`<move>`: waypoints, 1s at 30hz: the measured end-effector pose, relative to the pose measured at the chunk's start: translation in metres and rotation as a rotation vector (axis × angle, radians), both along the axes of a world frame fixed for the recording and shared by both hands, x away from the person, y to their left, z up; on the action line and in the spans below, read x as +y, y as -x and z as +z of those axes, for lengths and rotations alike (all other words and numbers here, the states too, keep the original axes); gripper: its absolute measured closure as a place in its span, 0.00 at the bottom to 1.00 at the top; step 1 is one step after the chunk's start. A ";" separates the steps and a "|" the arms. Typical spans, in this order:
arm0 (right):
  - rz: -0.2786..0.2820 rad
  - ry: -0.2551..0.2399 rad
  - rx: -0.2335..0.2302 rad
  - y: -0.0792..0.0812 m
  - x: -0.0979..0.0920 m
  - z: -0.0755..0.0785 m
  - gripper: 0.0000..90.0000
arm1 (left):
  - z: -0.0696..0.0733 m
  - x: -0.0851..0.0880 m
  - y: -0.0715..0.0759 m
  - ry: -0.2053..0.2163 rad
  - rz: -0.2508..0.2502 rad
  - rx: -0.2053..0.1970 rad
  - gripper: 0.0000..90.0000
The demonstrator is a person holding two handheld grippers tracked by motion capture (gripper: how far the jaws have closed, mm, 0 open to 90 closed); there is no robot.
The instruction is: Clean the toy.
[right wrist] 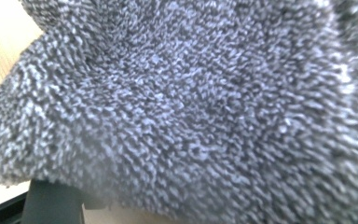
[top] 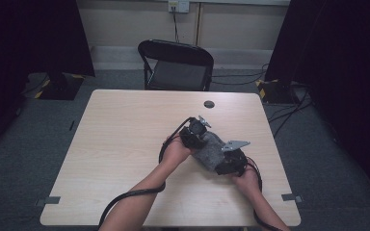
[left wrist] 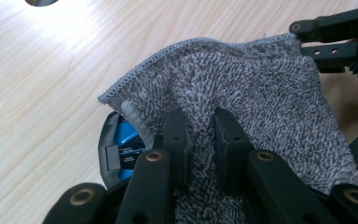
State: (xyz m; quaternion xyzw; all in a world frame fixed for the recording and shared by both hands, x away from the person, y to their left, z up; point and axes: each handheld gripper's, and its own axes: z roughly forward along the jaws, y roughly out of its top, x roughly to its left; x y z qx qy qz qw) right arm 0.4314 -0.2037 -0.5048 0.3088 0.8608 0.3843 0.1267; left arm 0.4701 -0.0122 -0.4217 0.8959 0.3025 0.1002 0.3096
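Note:
A grey terry towel (top: 210,150) lies bunched on the right half of the wooden table (top: 125,139), stretched between both hands. My left gripper (top: 202,141) comes at its far left end. In the left gripper view the two black jaws of my left gripper (left wrist: 200,123) are pinched on a fold of the towel (left wrist: 261,88). A black and blue part (left wrist: 123,144) peeks out under the towel's hem. My right gripper (top: 223,158) sits at the towel's near right end, its jaws spread wide. The towel (right wrist: 191,102) drapes over them in the right gripper view.
A black folding chair (top: 176,65) stands behind the table's far edge. A round cable hole (top: 209,104) sits near the far edge. Grey tape marks lie at the near corners (top: 48,200). Dark curtains hang at both sides, with cables on the floor at right.

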 end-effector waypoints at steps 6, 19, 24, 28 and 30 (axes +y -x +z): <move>0.000 0.000 0.000 0.000 0.000 0.000 0.27 | -0.007 0.000 -0.002 -0.011 0.004 0.008 0.86; 0.000 0.000 -0.001 0.000 0.000 0.000 0.27 | -0.008 0.012 -0.011 -0.022 0.045 -0.001 0.86; 0.000 0.000 -0.001 0.000 0.000 0.000 0.27 | -0.006 0.017 -0.014 -0.022 0.066 -0.008 0.86; 0.000 0.000 -0.001 0.000 0.000 0.000 0.27 | -0.004 0.021 -0.016 -0.028 0.077 -0.010 0.86; 0.000 0.000 -0.001 0.000 0.000 0.000 0.27 | -0.004 0.022 -0.018 -0.030 0.084 -0.010 0.86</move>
